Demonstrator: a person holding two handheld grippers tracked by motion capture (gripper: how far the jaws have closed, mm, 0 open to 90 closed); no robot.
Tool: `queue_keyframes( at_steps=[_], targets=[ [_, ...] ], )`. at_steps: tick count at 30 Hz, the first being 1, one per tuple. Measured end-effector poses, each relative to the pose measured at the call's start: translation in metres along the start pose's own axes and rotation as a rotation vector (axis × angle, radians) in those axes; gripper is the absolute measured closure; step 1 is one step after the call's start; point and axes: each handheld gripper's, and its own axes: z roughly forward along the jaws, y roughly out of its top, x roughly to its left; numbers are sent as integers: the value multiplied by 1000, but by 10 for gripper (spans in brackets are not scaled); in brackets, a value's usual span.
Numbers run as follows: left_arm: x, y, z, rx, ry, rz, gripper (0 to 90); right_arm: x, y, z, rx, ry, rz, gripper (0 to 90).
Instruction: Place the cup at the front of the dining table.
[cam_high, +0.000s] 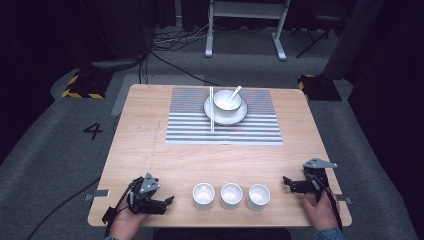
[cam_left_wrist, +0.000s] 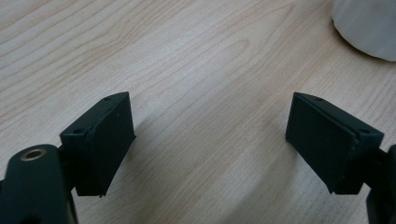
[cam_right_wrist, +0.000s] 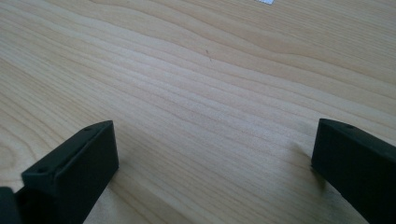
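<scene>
Both grippers rest released on the light wooden surface (cam_high: 150, 150): left gripper (cam_high: 167, 201), right gripper (cam_high: 287, 181). Three small white ceramic cups (cam_high: 231, 195) wait untouched at lower centre; next, probably reaching the nearest.

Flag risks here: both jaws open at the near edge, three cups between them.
1. The three cups stand nearly touching; gripping the left cup with the left gripper could knock its neighbour.
2. The cups sit near the table edge; a nudge might tip one off.

Bright, evenly lit table (cam_high: 150, 150) amid dark surroundings; soft, slightly blurred close-ups.
</scene>
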Motion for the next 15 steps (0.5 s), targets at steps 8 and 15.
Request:
queue_keyframes(
  at_steps=[8,15],
  targets=[
    [2,0,0,-5,-10,14,176,0,0,0,-1,-1,1,6],
    [0,3,-2,-22,8,18,175,0,0,0,0,0,0,6]
  ],
)
